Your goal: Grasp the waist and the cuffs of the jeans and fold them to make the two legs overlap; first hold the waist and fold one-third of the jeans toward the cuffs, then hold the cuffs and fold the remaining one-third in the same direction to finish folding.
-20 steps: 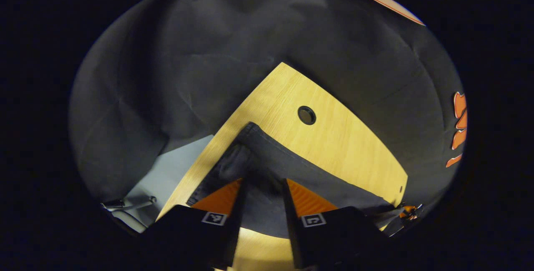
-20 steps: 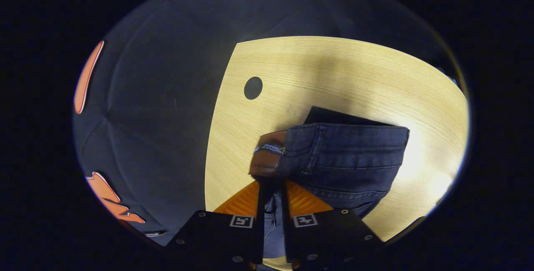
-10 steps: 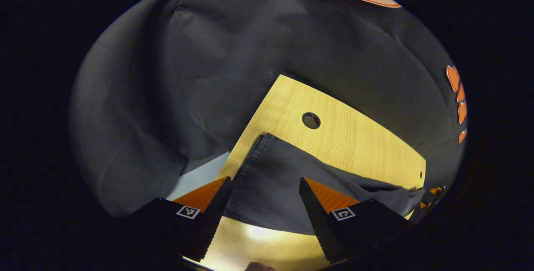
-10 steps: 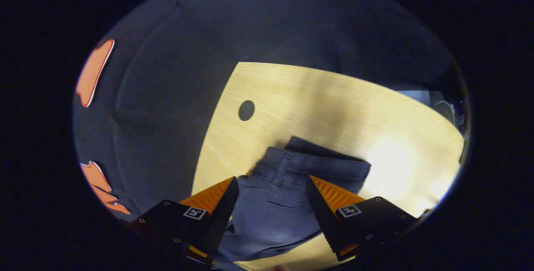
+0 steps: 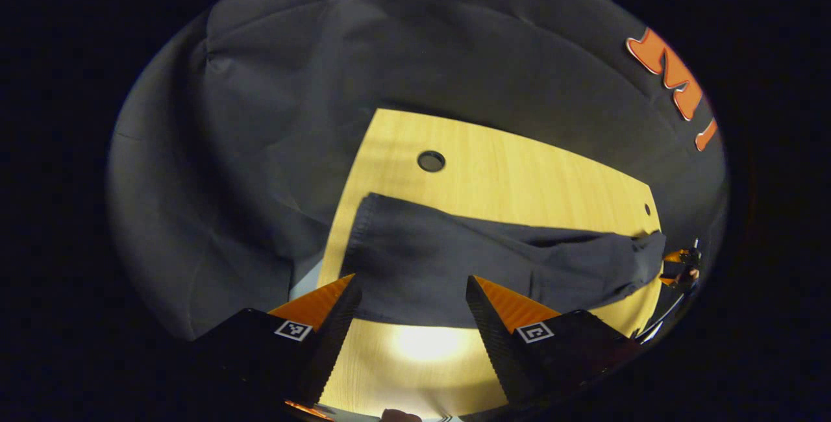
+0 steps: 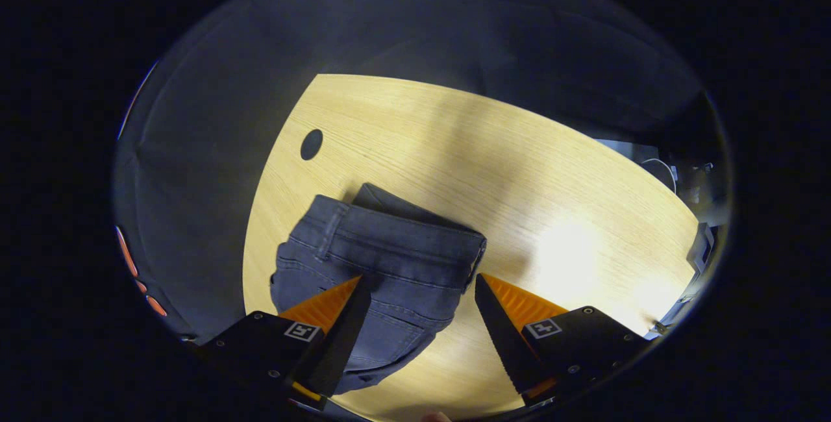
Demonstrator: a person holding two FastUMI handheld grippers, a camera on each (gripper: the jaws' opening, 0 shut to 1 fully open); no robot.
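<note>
The wooden table takes up most of both views, pale and brightly lit, with the booth's dark cloth wall behind it. A round cable hole sits near its far left corner in the left gripper view; the same hole shows at the far left of the table in the right gripper view.

The jeans lie flat on the table, stretched lengthwise from left to right across the left gripper view, the legs overlapping as one dark band. Their cuffs lie at the left end, near the table's left edge, below the hole. In the right gripper view the waist faces the far side, with the waistband and a belt loop visible and a second layer of cloth peeking out behind it.

The left gripper hangs above the near edge of the legs, its fingers spread wide and holding nothing. The right gripper hangs over the waist end, fingers likewise spread apart, with no cloth between them. Both are clear of the jeans.
</note>
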